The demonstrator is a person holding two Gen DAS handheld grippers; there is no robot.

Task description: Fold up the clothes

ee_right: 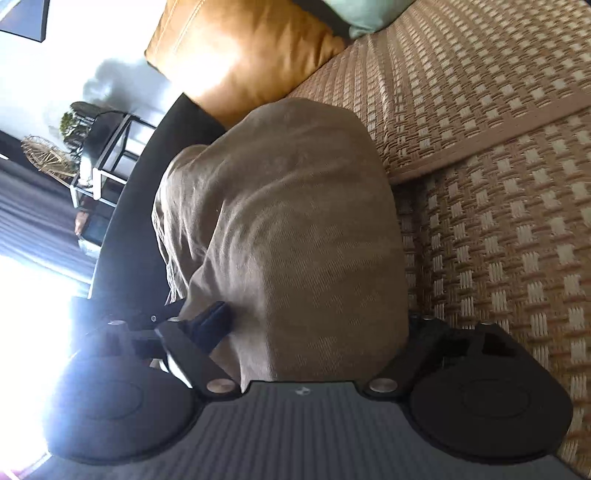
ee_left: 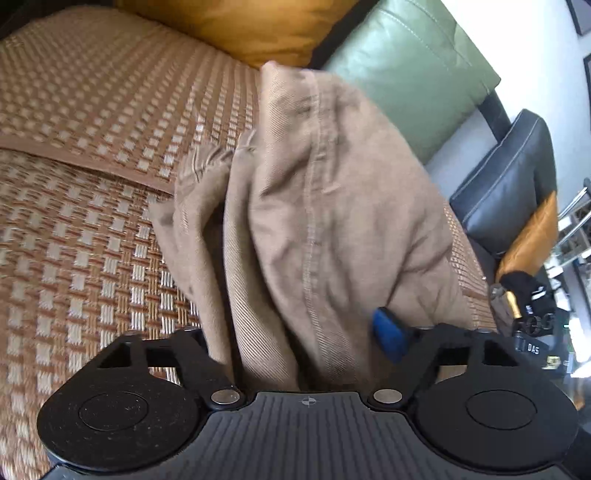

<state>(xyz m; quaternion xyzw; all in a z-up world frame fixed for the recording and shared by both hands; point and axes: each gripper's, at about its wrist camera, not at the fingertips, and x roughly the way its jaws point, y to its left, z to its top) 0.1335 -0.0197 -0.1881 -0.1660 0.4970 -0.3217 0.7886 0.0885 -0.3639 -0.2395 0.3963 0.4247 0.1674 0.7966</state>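
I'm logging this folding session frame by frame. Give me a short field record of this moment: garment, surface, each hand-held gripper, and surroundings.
garment: tan twill cloth, bunched, with a stitched seam
surface: woven checked mat on a sofa
left hand-held gripper: cloth fills the space between its fingers; whether the pads press on it cannot be told
right hand-held gripper: same cloth between its fingers; grip cannot be told
surroundings: mustard cushion, green cushion, black cushion
fold state: not yet flat or folded
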